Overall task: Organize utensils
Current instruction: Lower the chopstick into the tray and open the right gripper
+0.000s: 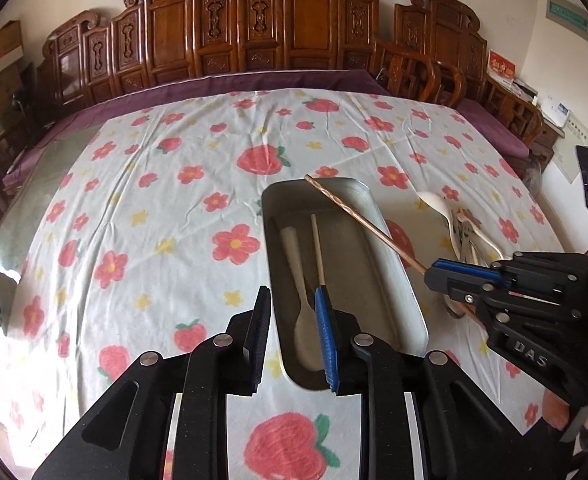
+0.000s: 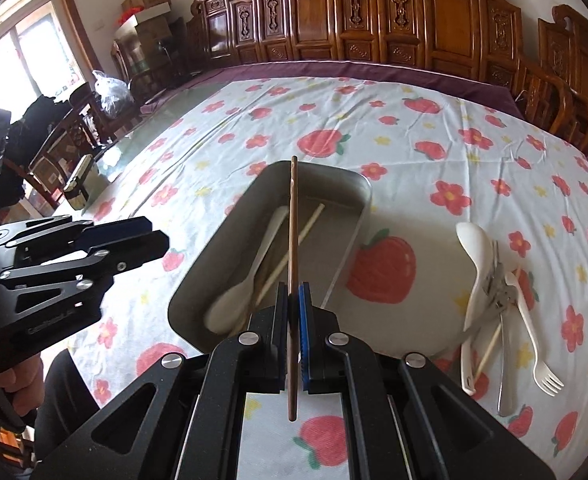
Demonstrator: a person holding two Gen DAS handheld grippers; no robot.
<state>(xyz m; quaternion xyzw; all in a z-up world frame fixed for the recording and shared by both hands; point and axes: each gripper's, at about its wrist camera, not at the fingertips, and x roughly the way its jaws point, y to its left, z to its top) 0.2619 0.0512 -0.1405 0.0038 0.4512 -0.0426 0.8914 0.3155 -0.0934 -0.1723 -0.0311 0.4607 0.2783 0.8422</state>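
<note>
Strawberry-print cloth (image 2: 414,128) across the frame; metal tray (image 2: 334,184) at centre, white spoon (image 2: 250,276) and pale chopstick (image 2: 306,224) inside. Loose cutlery pile (image 2: 498,292) lower right. Right gripper (image 2: 293,312) clamped on brown chopstick (image 2: 293,216) above tray; left gripper (image 1: 292,316) parted, empty.

A table (image 2: 374,70) fills the frame, covered by a floral cloth (image 2: 222,128). At centre sits a metal tray (image 2: 336,182). Loose utensils (image 2: 502,304) lie right of it
</note>
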